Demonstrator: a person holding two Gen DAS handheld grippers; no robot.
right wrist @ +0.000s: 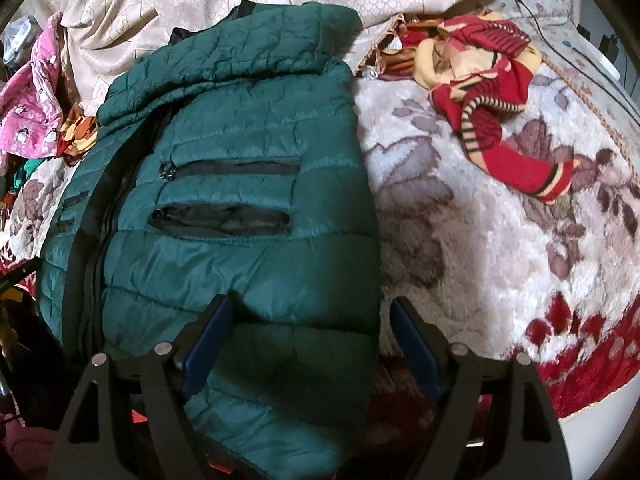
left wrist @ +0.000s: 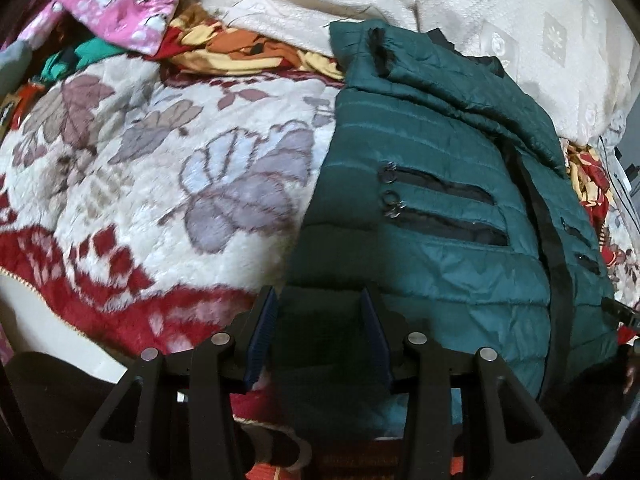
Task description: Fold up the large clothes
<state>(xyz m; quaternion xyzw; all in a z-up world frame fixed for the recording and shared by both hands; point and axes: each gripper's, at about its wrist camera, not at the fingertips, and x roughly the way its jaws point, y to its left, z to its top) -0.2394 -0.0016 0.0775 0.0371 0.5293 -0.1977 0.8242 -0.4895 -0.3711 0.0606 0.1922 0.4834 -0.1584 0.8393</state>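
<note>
The left wrist view is taken from close above the bed, looking forward along the left gripper (left wrist: 320,300), with the green quilted jacket (left wrist: 440,216) lying to its right. The right wrist view is taken equally near, along the right gripper (right wrist: 310,308), with the jacket (right wrist: 224,200) to its left. The jacket and the floral blanket (left wrist: 160,168) (right wrist: 500,240) are shared by both views.

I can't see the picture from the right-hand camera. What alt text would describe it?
A dark green quilted puffer jacket lies on a floral fleece blanket, its near hem between the open blue-padded fingers of the right gripper. A red striped knit garment lies crumpled at upper right, a pink printed cloth at far left.
</note>
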